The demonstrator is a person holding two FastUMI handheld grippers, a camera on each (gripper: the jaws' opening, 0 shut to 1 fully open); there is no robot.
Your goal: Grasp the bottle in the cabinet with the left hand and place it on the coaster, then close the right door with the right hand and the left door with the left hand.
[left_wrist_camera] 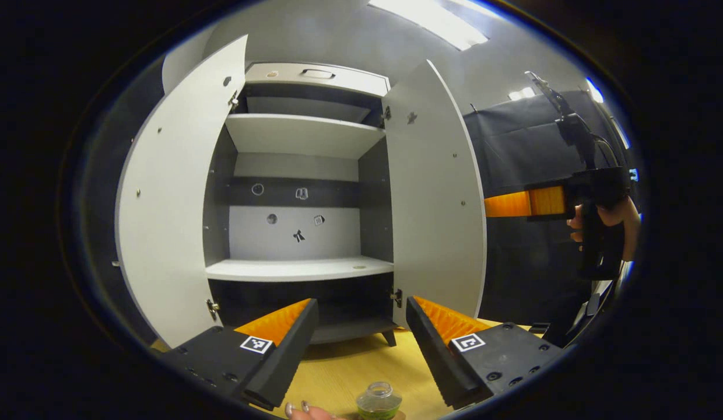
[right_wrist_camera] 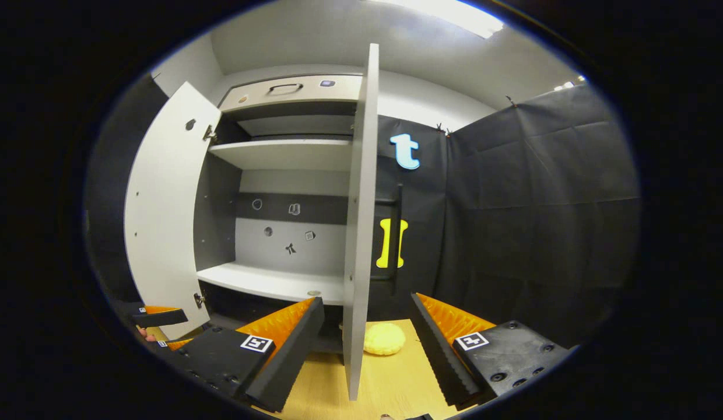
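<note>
The white cabinet (left_wrist_camera: 297, 268) stands open on the wooden table, its shelves bare. Its left door (left_wrist_camera: 175, 198) and right door (left_wrist_camera: 434, 198) both swing outward. A small clear bottle (left_wrist_camera: 378, 401) with green contents stands upright on the table at the bottom of the left gripper view, near a hand's fingertips (left_wrist_camera: 303, 410). My left gripper (left_wrist_camera: 360, 303) is open above and beyond the bottle, touching nothing. My right gripper (right_wrist_camera: 367, 298) is open, with the right door's edge (right_wrist_camera: 355, 233) standing upright between its fingers farther off. From the left gripper view, the right gripper (left_wrist_camera: 495, 205) hovers to the right of that door.
A yellow round object (right_wrist_camera: 383, 338) lies on the table (right_wrist_camera: 390, 379) behind the right door. Black cloth walls (right_wrist_camera: 530, 221) close in the right side. The left gripper (right_wrist_camera: 157, 317) shows low at the left, beside the left door (right_wrist_camera: 163, 216).
</note>
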